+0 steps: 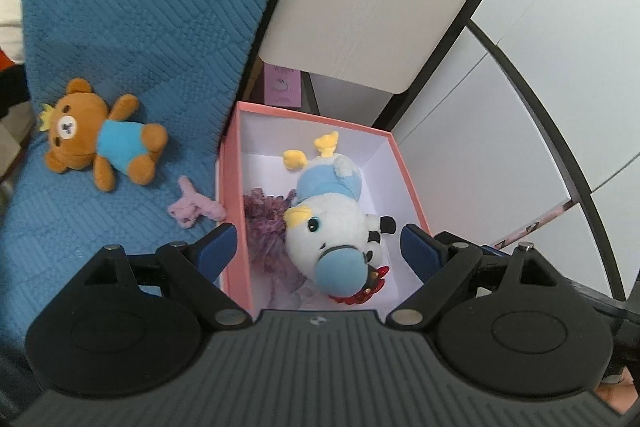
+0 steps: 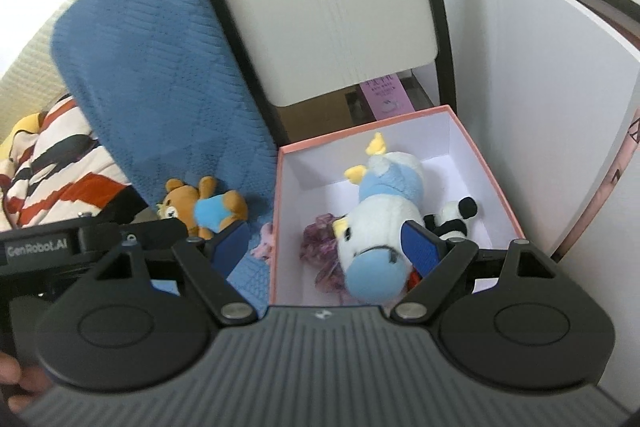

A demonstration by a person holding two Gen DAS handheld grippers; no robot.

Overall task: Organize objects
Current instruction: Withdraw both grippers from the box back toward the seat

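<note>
The left gripper [image 1: 316, 247] hangs wide open and empty over the pink box [image 1: 230, 211]. Straight ahead between its fingers, inside the box, lies a white-and-blue plush [image 1: 332, 227], with a purple fluffy toy [image 1: 266, 227] touching it on its left and a small panda plush [image 1: 380, 231] on its right. Beyond the left finger, on the blue blanket [image 1: 140, 7], lie a brown bear plush [image 1: 100, 143] and a small pink toy [image 1: 194, 205]. The right gripper [image 2: 324, 247] is also wide open, holding nothing, above the same box.
</note>
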